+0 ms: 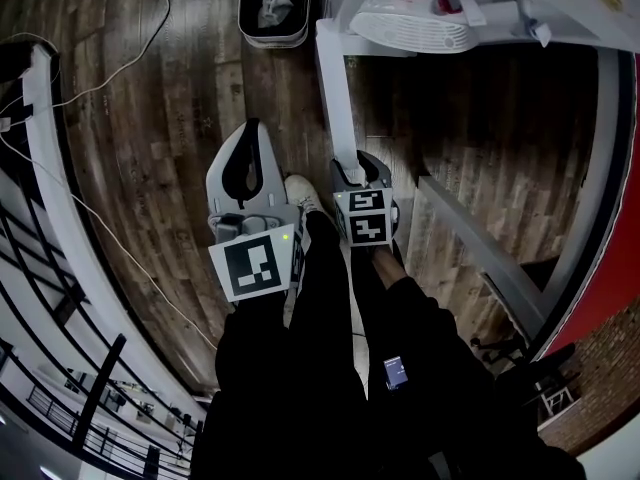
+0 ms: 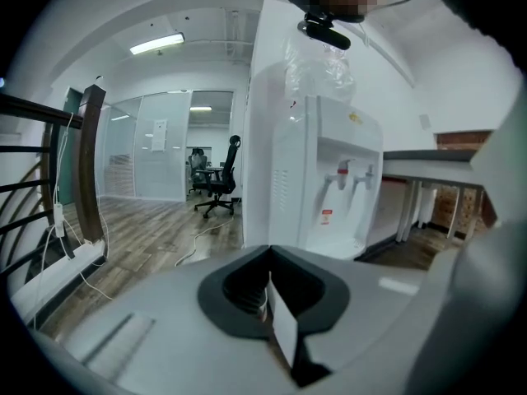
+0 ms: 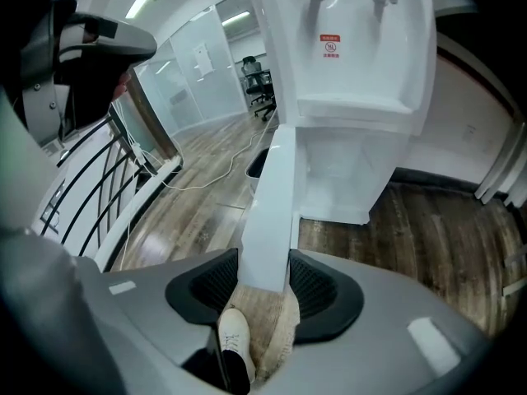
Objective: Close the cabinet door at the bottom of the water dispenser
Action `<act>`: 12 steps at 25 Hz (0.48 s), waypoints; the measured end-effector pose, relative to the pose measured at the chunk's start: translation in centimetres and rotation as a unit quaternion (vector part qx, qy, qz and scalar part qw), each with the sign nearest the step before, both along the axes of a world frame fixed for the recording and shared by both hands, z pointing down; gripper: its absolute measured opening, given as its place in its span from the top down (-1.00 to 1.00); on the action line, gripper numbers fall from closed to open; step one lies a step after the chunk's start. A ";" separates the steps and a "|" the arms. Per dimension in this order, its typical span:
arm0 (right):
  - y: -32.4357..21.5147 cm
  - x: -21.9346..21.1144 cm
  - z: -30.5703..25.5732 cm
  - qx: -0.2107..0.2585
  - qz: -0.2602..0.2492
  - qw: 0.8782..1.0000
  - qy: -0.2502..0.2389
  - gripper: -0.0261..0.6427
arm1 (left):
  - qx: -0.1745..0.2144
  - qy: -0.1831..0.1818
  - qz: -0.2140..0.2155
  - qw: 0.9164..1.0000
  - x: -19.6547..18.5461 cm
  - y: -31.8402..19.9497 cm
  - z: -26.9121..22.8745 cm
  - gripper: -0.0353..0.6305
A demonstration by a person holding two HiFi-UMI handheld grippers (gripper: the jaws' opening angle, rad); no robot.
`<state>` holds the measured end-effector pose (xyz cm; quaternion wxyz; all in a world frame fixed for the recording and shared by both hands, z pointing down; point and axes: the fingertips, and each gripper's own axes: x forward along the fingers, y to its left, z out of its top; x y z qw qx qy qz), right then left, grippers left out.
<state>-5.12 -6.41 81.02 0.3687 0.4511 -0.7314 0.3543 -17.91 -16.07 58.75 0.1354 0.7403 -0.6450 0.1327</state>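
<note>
The white water dispenser (image 1: 420,18) (image 2: 329,179) (image 3: 354,48) stands at the top of the head view. Its bottom cabinet door (image 1: 335,88) (image 3: 272,212) hangs open and shows edge-on as a narrow white strip. My right gripper (image 1: 350,165) (image 3: 265,282) points steeply down at the door's free edge, and the door fills the gap between both dark pads. To the left, my left gripper (image 1: 250,126) (image 2: 268,249) hangs apart from the door with its tips together and nothing in them.
A dark bin (image 1: 273,8) sits on the wood floor left of the dispenser. Cables (image 1: 120,68) trail across the floor beside a railing (image 1: 50,168). The person's white shoe (image 1: 300,193) is under the grippers. A desk frame (image 1: 480,248) runs at the right.
</note>
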 end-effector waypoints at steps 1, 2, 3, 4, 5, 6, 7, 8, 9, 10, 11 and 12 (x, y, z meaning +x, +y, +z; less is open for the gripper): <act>0.0 0.1 0.0 -0.002 -0.001 1.000 0.001 0.33 | 0.001 0.001 0.000 1.000 0.0 0.0 -0.1 0.88; 0.0 0.3 0.0 -0.003 -0.001 1.000 0.002 0.34 | 0.001 0.001 0.001 1.000 0.1 0.1 -0.2 0.88; -0.1 0.5 -0.1 -0.004 0.000 1.000 0.003 0.34 | 0.000 0.001 0.002 1.000 0.1 0.2 -0.2 0.88; -0.2 0.8 -0.1 -0.004 -0.001 1.000 0.005 0.35 | -0.001 0.002 0.003 1.000 0.2 0.3 -0.3 0.88; -0.2 1.1 -0.1 -0.005 -0.003 1.000 0.007 0.35 | -0.003 0.002 0.003 1.000 0.2 0.5 -0.3 0.88; -0.2 1.5 -0.1 -0.006 -0.006 1.000 0.011 0.35 | -0.004 0.002 0.003 1.000 0.2 0.7 -0.4 0.88; -0.2 2.1 0.0 -0.007 -0.008 1.000 0.015 0.36 | -0.004 0.002 0.003 1.000 0.2 0.8 -0.4 0.88; -0.3 2.8 0.0 -0.008 -0.008 1.000 0.022 0.37 | -0.003 0.002 0.003 1.000 0.2 0.9 -0.6 0.88; -0.4 3.6 0.0 -0.008 -0.007 1.000 0.029 0.38 | -0.001 0.002 0.002 1.000 0.2 0.9 -0.8 0.88; -0.6 4.6 0.0 -0.007 -0.004 0.999 0.037 0.38 | 0.001 0.002 0.001 1.000 0.3 0.9 -1.0 0.88; -0.8 5.7 0.0 -0.005 0.002 0.999 0.046 0.38 | 0.002 0.002 -0.001 1.000 0.3 0.9 -1.1 0.88; -1.0 7.0 0.1 -0.003 0.010 0.998 0.057 0.37 | 0.003 0.001 -0.001 1.000 0.4 0.9 -1.2 0.88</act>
